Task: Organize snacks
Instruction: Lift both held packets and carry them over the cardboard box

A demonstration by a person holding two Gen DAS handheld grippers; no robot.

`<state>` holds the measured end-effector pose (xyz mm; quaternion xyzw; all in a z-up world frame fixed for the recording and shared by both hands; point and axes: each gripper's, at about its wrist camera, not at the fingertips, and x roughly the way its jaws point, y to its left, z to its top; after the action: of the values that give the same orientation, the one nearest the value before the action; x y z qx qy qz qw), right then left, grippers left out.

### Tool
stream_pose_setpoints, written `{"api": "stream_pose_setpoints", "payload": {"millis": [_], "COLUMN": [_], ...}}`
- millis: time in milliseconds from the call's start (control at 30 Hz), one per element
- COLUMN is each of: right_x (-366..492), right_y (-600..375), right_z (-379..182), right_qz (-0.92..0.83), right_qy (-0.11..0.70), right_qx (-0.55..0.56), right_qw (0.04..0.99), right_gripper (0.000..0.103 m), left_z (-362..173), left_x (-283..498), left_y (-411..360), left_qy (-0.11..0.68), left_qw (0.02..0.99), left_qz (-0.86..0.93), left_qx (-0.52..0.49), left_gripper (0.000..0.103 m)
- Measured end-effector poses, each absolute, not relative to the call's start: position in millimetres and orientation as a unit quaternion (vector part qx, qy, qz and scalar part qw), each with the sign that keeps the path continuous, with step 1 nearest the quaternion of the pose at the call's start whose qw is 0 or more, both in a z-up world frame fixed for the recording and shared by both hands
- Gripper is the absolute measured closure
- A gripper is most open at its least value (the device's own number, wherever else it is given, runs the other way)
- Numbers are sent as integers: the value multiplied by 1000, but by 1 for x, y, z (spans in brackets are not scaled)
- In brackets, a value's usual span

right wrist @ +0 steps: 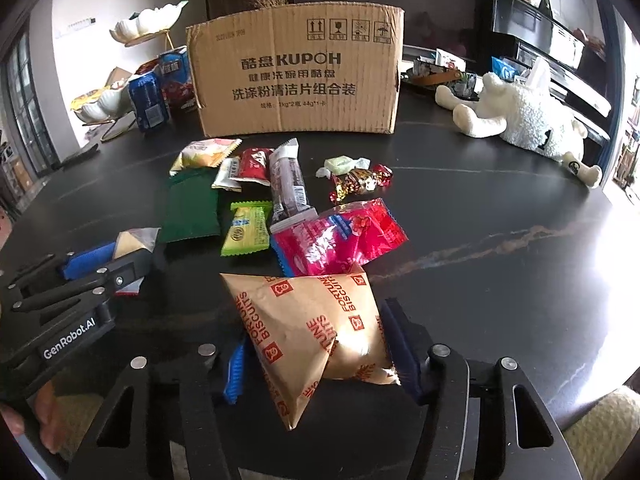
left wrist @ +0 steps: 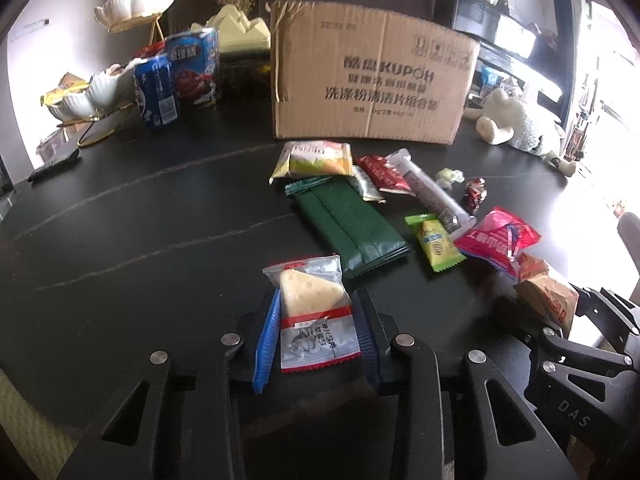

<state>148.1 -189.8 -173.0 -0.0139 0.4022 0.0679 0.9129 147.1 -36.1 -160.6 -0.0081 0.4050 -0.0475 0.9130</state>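
My left gripper (left wrist: 316, 312) is shut on a clear packet with a wedge-shaped cheese cake (left wrist: 310, 308), low over the black table; it also shows in the right wrist view (right wrist: 112, 258). My right gripper (right wrist: 316, 344) is shut on a tan Fortune Biscuits bag (right wrist: 316, 328), also seen in the left wrist view (left wrist: 546, 296). Loose snacks lie ahead: a dark green pack (left wrist: 350, 224), a lime-green packet (left wrist: 434, 242), a pink bag (right wrist: 340, 236), a clear long bar (right wrist: 288, 184), a red sachet (right wrist: 254, 166) and wrapped candies (right wrist: 360, 180).
A brown KUPOH cardboard box (right wrist: 296, 68) stands behind the snacks. At back left are a blue can (left wrist: 156, 92), a blue carton (left wrist: 196, 66) and a tiered white shell-shaped dish stand (left wrist: 96, 92). A white plush toy (right wrist: 528, 116) lies at right. A dark phone (left wrist: 54, 164) lies at left.
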Motion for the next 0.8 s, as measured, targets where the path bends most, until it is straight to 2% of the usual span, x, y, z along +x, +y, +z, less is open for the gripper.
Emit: {"api": "stream_pose_setpoints", "payload": {"millis": [467, 800], "right_x": [129, 128], "right_y": [-185, -183], "right_z": [-133, -85], "right_qz": [96, 110], "right_qy": [356, 318], "right_qx": [5, 1], "right_qw": [929, 942], "right_gripper": [44, 44], "left_z": [-115, -66], "left_x": [119, 114], "left_y": [-36, -33], "left_qy": [360, 312], "left_qw": [930, 945], "left_qz": [-72, -96], "left_qx": [2, 13], "left_gripper": [67, 67]}}
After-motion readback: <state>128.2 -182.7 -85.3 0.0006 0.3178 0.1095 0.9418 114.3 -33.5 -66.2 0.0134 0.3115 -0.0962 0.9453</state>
